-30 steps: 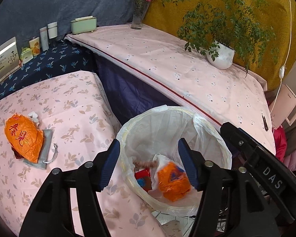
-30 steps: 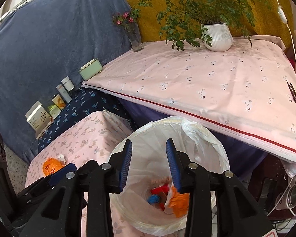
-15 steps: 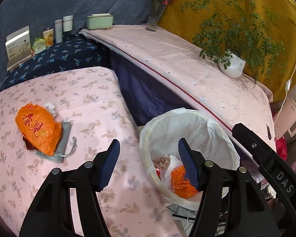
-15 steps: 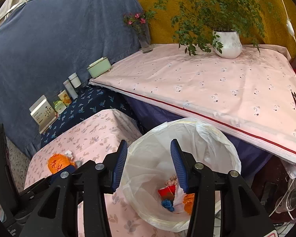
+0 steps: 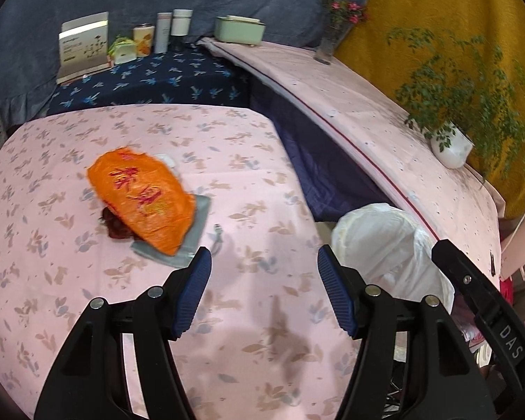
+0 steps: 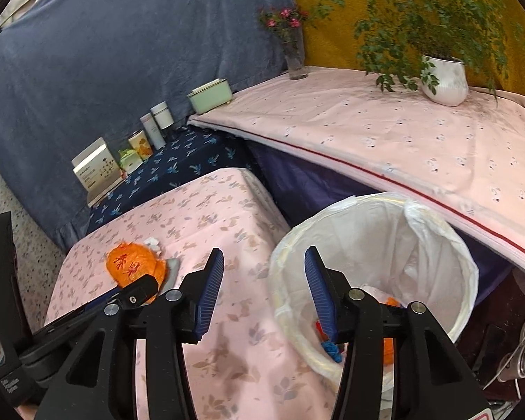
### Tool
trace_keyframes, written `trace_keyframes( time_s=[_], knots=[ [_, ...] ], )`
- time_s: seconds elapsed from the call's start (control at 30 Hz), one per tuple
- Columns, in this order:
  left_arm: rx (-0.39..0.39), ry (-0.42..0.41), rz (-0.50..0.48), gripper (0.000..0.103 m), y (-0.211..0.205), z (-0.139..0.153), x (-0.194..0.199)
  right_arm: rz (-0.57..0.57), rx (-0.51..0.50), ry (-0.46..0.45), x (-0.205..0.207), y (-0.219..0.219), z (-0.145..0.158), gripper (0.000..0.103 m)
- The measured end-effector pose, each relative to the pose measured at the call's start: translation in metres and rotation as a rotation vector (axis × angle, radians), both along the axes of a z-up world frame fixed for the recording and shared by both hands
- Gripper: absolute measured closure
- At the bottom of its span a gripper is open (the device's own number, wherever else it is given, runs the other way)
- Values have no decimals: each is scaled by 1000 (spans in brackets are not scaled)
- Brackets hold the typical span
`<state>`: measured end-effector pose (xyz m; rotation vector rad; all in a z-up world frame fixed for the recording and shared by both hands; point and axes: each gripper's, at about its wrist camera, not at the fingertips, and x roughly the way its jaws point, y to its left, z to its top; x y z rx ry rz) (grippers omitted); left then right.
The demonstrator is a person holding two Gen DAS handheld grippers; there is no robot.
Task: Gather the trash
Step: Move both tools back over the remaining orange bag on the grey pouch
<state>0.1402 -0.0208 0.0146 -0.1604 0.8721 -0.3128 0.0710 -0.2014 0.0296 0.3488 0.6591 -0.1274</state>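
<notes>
- One orange bag (image 5: 143, 199) left on the pink table (image 5: 262, 315), well left of the bin (image 6: 367, 280); it lies on a grey pouch (image 5: 192, 234), a dark scrap under its near edge.
- Left gripper (image 5: 264, 292) above the table just left of the bin; jaws spread, empty; right gripper (image 6: 264, 288) at the bin's left rim, jaws spread, empty.
- Bag looks light, crinkly, probably slick; pinch a raised fold along its top, clear of the pouch; a hard squeeze shouldn't hurt it.
</notes>
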Motion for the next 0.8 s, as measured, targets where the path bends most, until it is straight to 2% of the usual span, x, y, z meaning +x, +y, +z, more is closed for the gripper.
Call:
trace_keyframes(
  time_s=[0.13, 0.43, 0.73, 0.8],
  knots=[
    [5, 2, 41, 43, 24, -1, -2, 38, -12, 9, 4, 20, -3, 51],
    [34, 27, 97, 43, 68, -16, -9, 107, -30, 68, 14, 62, -22, 51],
    [21, 44, 143, 43, 101, -25, -4, 152, -55, 111, 23, 96, -37, 51],
    [16, 47, 156, 36, 108, -27, -2, 162, -64, 118, 26, 102, -40, 51]
  ],
)
